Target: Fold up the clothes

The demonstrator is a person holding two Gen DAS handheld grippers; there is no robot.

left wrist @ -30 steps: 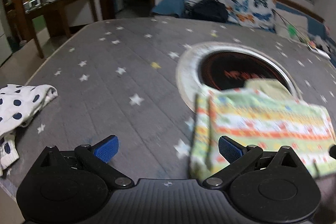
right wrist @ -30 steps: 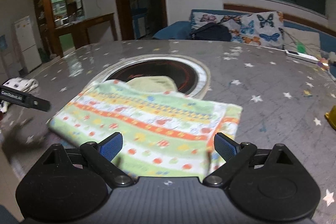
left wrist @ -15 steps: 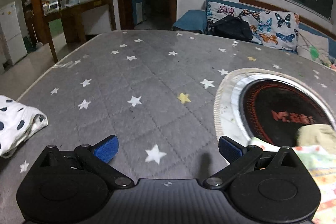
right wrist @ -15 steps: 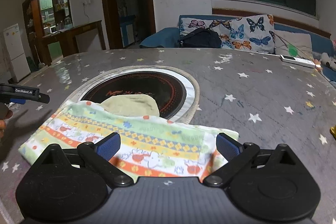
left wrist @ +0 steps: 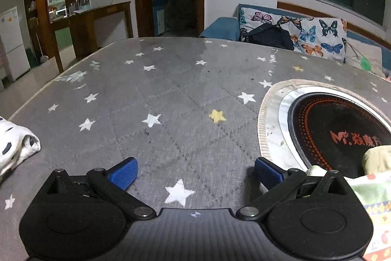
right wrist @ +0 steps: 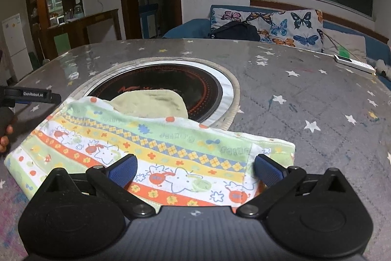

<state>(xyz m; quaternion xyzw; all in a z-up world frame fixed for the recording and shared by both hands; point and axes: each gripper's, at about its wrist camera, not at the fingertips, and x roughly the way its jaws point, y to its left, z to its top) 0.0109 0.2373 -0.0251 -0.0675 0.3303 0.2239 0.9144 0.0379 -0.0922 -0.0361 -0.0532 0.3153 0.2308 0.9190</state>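
Evidently squared into layers, the cloth (right wrist: 151, 153) lies flat beneath the right gripper's (right wrist: 194, 169) spread, empty fingers, while the left gripper (left wrist: 194, 171) gapes over bare table (left wrist: 171, 94), a dotted garment (left wrist: 14, 146) left of its fingers

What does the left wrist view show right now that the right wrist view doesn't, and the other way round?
Only the left wrist view: the polka-dot garment at the table's left edge, and the open left gripper over bare tablecloth. Only the right wrist view: the whole folded striped garment, the open right gripper above it, and a white remote. Both: the round cooktop, the butterfly cushion and the black bag.
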